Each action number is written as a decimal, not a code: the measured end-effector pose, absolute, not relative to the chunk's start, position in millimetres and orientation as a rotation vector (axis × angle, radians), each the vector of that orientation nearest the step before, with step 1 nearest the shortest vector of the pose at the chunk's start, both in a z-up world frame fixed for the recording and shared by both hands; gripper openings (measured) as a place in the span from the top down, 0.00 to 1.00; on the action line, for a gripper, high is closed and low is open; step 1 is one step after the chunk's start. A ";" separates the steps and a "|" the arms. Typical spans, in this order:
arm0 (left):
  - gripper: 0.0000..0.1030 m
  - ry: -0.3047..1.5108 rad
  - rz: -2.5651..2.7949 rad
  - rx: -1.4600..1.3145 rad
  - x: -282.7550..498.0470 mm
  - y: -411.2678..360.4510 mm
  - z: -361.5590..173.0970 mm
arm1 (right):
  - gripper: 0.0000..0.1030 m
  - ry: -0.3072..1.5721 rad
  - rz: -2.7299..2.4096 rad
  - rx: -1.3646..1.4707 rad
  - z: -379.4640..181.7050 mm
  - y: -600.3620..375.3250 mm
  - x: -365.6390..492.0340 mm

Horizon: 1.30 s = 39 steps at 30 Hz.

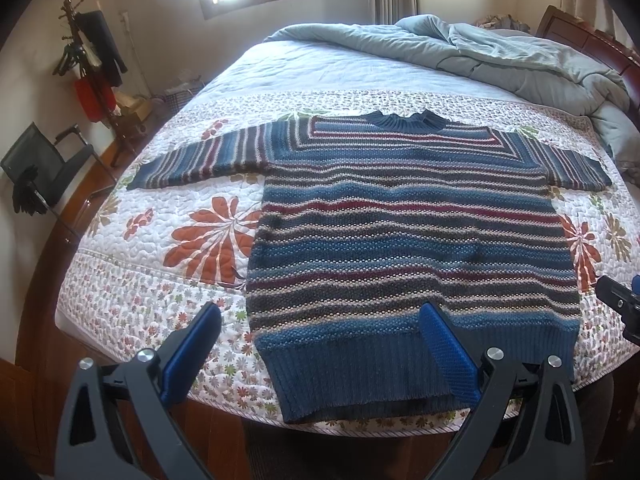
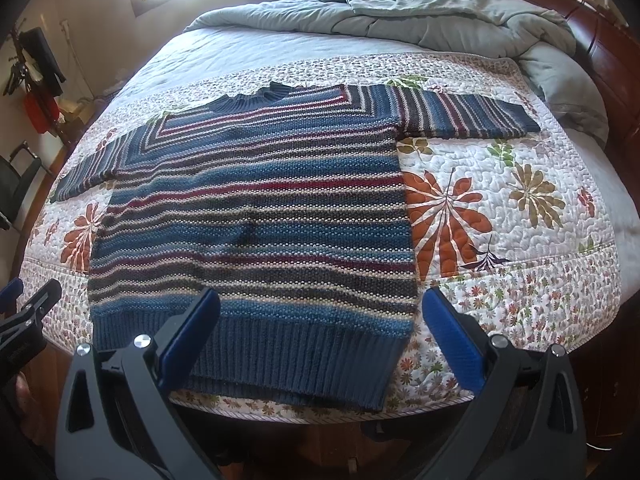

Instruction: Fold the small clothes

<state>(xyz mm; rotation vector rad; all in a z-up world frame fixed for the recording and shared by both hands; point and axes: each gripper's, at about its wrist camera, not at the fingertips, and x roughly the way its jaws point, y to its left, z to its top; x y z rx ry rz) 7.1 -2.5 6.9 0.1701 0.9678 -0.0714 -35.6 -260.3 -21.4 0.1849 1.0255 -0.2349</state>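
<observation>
A bedroom with a bright window at the far wall holds a bed covered by a white quilt printed with orange flowers; a pale blue duvet is bunched at the far right, and a coat stand and a dark chair stand at the left.

The striped sweater lies flat and face up on the near part of the bed, collar far, ribbed hem near at the bed's edge, both sleeves stretched straight out to left and right. No fold shows anywhere, so I judge the task to be at its very start: the spreading is done, and the sleeves and body are all left to fold.

The left gripper hovers with jaws spread wide over the hem's near left corner, one finger beyond the cloth, one above the hem. The right gripper likewise hangs spread over the near right corner. Neither pinches anything; whether any pad touches the knit I cannot tell.
</observation>
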 end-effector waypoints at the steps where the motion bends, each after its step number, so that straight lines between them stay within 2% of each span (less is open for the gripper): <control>1: 0.04 0.967 -0.072 0.170 7.7 -2.8 7.3 | 0.02 1.026 -0.235 0.183 -21.7 -260.1 -35.6; 14: 0.04 0.960 -0.094 0.184 30.1 -24.2 5.2 | 0.02 1.023 -0.243 0.166 -19.9 -286.9 -14.0; 22: 0.04 1.008 -0.120 0.211 91.0 -75.0 -9.2 | 0.02 1.072 -0.263 0.196 -28.1 -356.4 24.1; 30: 0.03 1.131 -0.217 0.248 185.4 -179.8 -43.9 | 0.02 1.170 -0.519 0.279 -57.9 -542.1 87.5; 33: 0.03 1.116 -0.190 0.270 217.7 -226.2 -54.7 | 0.02 1.182 -0.597 0.286 -70.7 -606.7 116.3; 39: 0.03 1.159 -0.234 0.209 266.0 -296.8 -78.7 | 0.02 1.222 -0.584 0.522 -120.4 -704.7 161.1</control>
